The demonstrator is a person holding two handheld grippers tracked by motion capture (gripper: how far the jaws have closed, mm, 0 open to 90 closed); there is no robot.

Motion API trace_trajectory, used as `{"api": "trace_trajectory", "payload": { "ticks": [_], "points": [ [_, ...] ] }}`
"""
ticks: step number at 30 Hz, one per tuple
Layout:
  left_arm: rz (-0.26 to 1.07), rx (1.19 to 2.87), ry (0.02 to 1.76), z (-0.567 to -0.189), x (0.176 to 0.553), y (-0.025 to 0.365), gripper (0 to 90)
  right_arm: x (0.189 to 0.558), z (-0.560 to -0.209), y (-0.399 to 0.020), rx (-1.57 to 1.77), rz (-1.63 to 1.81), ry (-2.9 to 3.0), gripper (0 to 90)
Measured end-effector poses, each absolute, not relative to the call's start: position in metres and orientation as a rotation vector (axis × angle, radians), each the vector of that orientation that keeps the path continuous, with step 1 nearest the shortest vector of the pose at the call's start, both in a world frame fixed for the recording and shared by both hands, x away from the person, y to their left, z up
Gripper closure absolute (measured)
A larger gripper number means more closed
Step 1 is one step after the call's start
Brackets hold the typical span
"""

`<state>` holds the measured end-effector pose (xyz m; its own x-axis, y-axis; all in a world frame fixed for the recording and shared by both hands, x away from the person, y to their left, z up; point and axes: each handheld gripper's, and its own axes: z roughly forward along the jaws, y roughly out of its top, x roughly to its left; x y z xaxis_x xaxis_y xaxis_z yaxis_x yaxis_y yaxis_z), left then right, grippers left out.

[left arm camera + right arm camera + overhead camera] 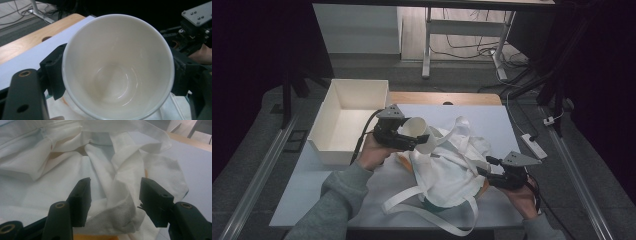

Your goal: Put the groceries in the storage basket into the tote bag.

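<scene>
white cup (117, 67) in left gripper (404, 136)

The high view looks down on the whole table (302, 180); both gripper views sit close, sharing the white cloth (45, 162) with it.

Just left of the left gripper (412, 136) the white open box (343, 116) walls off that side, though its inside lies open from above. Ahead and below that gripper, the crumpled white bag (447, 170) heaps up. Its loose straps (412, 207) trail toward the table's (312, 185) near edge, left of the right gripper (484, 170). Bare table lies behind the left gripper.
</scene>
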<state>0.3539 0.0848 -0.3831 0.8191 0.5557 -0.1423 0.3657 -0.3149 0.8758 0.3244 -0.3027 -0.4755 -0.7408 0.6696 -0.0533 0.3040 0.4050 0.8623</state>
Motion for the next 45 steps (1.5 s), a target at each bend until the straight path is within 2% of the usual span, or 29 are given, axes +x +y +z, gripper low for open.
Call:
{"api": "trace_trajectory", "payload": {
  "ticks": [11,45],
  "points": [
    [0.181,2.020,0.655,-0.400,0.360,0.051,20.3,0.325,-0.477,-0.302,0.834,1.269,2.281,42.1],
    [0.122,2.210,0.644,-0.443,0.379,-0.003,20.1,0.325,-0.480,-0.302,0.841,1.265,2.293,42.1]
  ]
}}
